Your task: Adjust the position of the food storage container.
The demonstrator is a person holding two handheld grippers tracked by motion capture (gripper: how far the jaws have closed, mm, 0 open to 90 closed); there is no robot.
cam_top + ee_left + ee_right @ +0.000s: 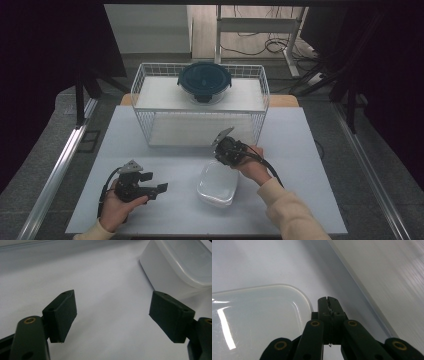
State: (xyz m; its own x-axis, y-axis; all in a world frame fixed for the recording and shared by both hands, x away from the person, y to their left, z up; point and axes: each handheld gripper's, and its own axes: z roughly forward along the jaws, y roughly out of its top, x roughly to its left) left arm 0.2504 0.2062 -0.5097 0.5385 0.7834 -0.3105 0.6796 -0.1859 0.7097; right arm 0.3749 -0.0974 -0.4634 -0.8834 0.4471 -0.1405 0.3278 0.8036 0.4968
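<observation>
The white box (pixel 218 183) sits on the table (pixel 310 150), in front of the wire basket (pixel 200 107) and between the two grippers. On the basket's upper shelf, well behind the box, rests a round blue-lidded container (pixel 204 81).

The left gripper (pixel 161 188) lies to the left of the box with its jaws wide apart and nothing between them; in the left gripper view its pads (pixel 62 315) frame bare table, with the box's corner (pixel 175 267) off to one side. The right gripper (pixel 328 305) hovers at the box's rear right edge, jaws pressed together and empty, the tip just beside the box's rounded rim (pixel 262 315).

Risks, as I judge them: the closed right tip could skid across the smooth lid or shove the light box over the slick table instead of catching its edge. With the left jaws standing apart from the box, nothing braces it, so a push could slide it toward the table's front edge. A grip on the curved rim may slip off.

Hard to tell: whether the right tip touches the box or hangs just above it; whether the box holds anything, since its lid is cloudy; whether the lid is latched. The right tips are hidden under the hand (pixel 252 167) in the high view.
</observation>
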